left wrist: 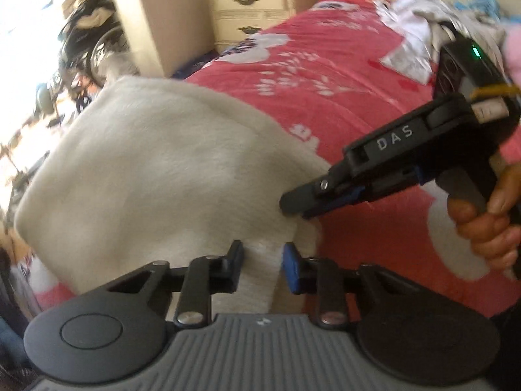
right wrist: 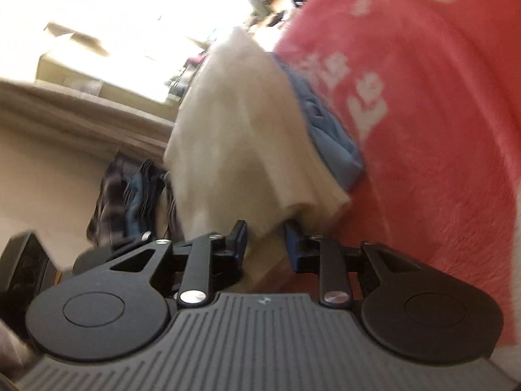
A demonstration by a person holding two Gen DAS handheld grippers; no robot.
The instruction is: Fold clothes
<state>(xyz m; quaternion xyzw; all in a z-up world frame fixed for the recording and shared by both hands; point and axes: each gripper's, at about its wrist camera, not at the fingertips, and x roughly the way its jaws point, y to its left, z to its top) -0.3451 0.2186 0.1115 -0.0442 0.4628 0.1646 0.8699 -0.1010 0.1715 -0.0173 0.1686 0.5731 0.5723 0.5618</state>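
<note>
Bedroom, red patterned fleece bedspread (left wrist: 342, 75) filling the frame's right. The cream fuzzy folded garment (left wrist: 156, 169) lies centre-left. My left tool (left wrist: 263, 265) pinches its near edge at bottom centre; my right tool (right wrist: 265, 239) pinches a corner. I'd lift both evenly, keeping the edge taut, so the fold lands square.

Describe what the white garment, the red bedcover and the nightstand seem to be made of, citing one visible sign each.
White garment: probably fleece or plush; matte, fuzzy nap.
Red bedcover: likely soft, fleecy fabric; short pile, printed white patterns.
Nightstand: apparently cream-painted wood; moulded drawer fronts, dark, seemingly metal handles.
</note>
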